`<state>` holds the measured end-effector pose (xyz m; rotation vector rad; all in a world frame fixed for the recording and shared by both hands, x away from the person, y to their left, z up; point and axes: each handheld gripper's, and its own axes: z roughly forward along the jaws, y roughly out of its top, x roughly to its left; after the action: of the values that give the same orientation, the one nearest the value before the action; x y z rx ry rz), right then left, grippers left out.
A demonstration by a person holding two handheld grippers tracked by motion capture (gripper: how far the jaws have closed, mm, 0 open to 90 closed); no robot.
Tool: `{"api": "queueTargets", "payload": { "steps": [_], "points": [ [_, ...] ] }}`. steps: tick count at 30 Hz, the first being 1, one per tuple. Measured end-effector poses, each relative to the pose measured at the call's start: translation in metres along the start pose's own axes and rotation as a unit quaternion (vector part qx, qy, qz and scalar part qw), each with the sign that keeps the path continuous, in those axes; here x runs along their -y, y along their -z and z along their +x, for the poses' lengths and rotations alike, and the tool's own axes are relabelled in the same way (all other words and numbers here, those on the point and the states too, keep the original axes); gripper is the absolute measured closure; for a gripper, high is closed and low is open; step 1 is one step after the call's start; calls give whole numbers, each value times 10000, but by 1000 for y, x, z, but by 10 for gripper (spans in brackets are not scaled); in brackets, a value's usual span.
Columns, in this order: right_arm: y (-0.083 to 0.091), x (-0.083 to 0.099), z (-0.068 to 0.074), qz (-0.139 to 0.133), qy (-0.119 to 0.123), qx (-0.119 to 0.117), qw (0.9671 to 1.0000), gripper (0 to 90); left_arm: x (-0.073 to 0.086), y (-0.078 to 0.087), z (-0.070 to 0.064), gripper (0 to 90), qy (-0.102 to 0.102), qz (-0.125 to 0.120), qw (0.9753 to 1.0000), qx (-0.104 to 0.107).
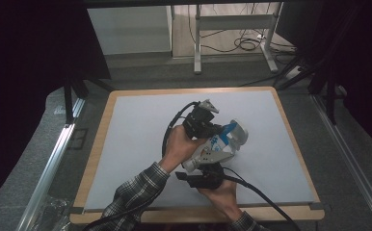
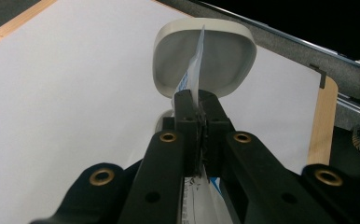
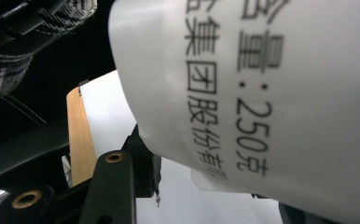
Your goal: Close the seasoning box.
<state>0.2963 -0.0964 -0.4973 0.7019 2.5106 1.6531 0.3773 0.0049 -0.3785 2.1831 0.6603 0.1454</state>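
Above mid-table, the left gripper [image 1: 219,129] pinches the thin edge of a white printed bag [image 1: 218,144] over a white bowl [image 2: 204,53]; the right gripper [image 1: 204,174] holds the bag's lower end, its jaws' state unclear; bare table [image 1: 136,144] surrounds them

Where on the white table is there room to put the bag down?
The white mat is bare along its left side and far edge, and at the right beside the wooden rim. It is crowded mid-table, where both hand-held grippers hold the bag by the bowl.
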Motion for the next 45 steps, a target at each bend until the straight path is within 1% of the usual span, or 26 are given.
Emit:
{"api": "queueTargets", "payload": {
  "steps": [1,3,10,11,14,21,23,31,39,45],
  "points": [
    [0,0,0,-1,-2,0,10000,541,0,0,0,885,-30,21,10000,1],
    [0,0,0,-13,-7,-1,10000,541,-1,0,0,885,-6,-5,10000,10],
    [-1,0,-1,-18,-8,3,10000,541,-1,0,-1,884,-8,-11,10000,14],
    [-1,0,-1,-19,-4,6,10000,541,-1,0,-1,884,-37,21,10000,13],
    [-1,0,-1,-9,2,16,10000,541,-1,0,-2,884,-12,-4,10000,18],
    [-1,0,-2,-13,9,32,10000,541,-2,0,-2,883,-62,8,10000,-12],
    [-2,0,-2,-15,-1,22,10000,542,-2,0,-3,882,-82,24,10000,-38],
    [-1,-1,-2,-35,-34,-13,10000,542,-3,0,-4,883,-82,31,10000,-35],
    [-2,-1,-1,-33,9,-20,10000,541,-4,0,-3,884,-78,59,9999,-30],
    [-2,-2,1,-5,81,25,10000,541,-4,0,-3,884,-78,72,9999,-28]
  ]
}}
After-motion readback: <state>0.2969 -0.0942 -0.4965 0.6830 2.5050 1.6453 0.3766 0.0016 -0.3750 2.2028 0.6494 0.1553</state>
